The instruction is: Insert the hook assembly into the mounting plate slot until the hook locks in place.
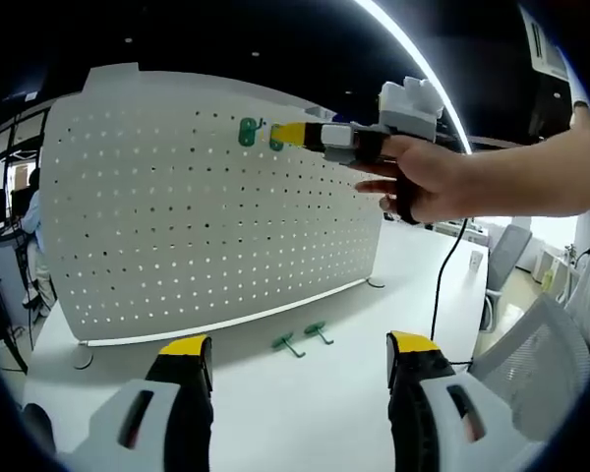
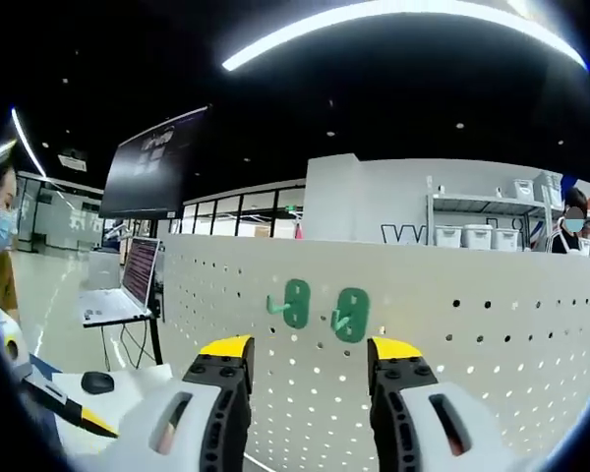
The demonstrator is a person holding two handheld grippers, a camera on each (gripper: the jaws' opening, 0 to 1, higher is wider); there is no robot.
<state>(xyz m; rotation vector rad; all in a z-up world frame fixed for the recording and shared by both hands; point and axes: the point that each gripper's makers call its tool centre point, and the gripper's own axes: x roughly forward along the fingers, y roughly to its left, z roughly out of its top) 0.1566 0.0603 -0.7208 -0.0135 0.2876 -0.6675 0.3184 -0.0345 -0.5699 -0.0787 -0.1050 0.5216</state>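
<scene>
The white pegboard mounting plate (image 1: 206, 226) stands upright on the white table. Two green hooks (image 1: 247, 131) (image 1: 275, 142) hang side by side near its top edge. My right gripper (image 1: 287, 134), held by a hand, has its yellow tips right at the second hook. In the right gripper view the two hooks (image 2: 295, 302) (image 2: 350, 315) sit on the plate (image 2: 472, 334) just beyond my right gripper (image 2: 311, 348), which is open and holds nothing. Two more green hooks (image 1: 288, 343) (image 1: 318, 331) lie on the table before the plate. My left gripper (image 1: 300, 346) is open and hovers low over the table.
A black cable (image 1: 442, 285) runs down from the right gripper over the table (image 1: 413, 265). Office chairs (image 1: 531, 344) stand to the right. Beyond the plate's left end are a laptop (image 2: 113, 305), a mouse (image 2: 96, 382), a big screen (image 2: 157, 162) and shelves with bins (image 2: 482, 231).
</scene>
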